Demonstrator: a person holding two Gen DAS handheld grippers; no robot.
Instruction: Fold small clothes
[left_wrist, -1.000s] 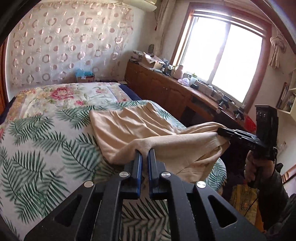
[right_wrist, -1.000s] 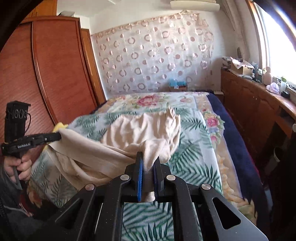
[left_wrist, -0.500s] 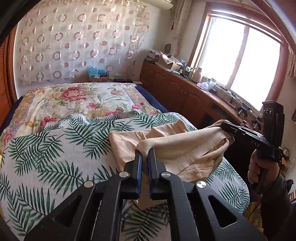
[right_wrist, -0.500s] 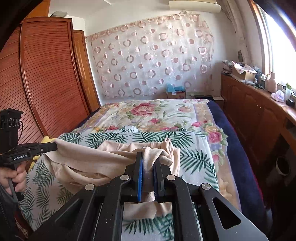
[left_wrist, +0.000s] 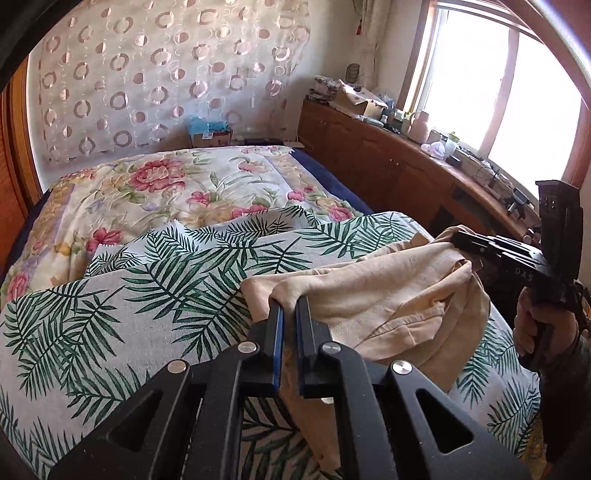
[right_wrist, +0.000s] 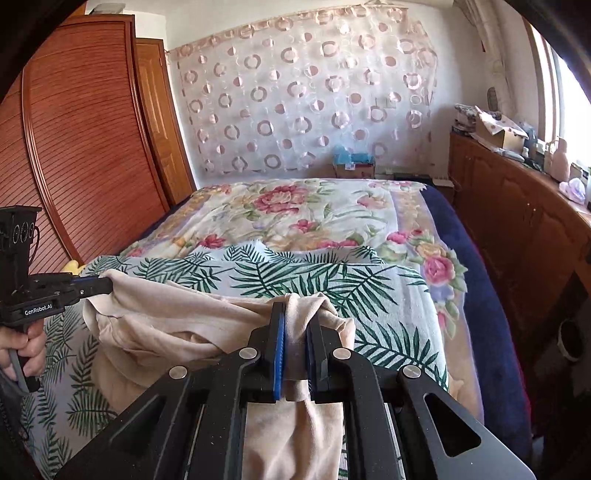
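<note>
Bedroom, daylight from the window (left_wrist: 517, 103) on one side; the work surface is a bed (right_wrist: 491, 295) spread with a palm-leaf sheet (left_wrist: 110, 314) over a floral quilt (left_wrist: 155, 184). On the near part of the sheet lies the garment (left_wrist: 388, 295), a beige knit piece, bunched and slung between two hand-held grippers. The left gripper (left_wrist: 289, 306) is closed tight on one edge of it, cloth pinched between the blue pads. The right gripper (right_wrist: 295, 314) is likewise clamped on a gathered fold at the other side, with a tail of fabric hanging below the jaws. In my judgement the garment is light, limp and stretchy: it sags between the holds, will not keep a crease unaided, and is best taken at hems or corners, not at mid-panel bunches such as the right gripper now has. The sheet itself is loose and wrinkled and may drag with the cloth. A wardrobe (right_wrist: 92, 155) stands along one side of the bed and a cluttered cabinet (right_wrist: 517, 192) along the other, both well apart from the work. Nothing lies on the sheet ahead of the garment.
</note>
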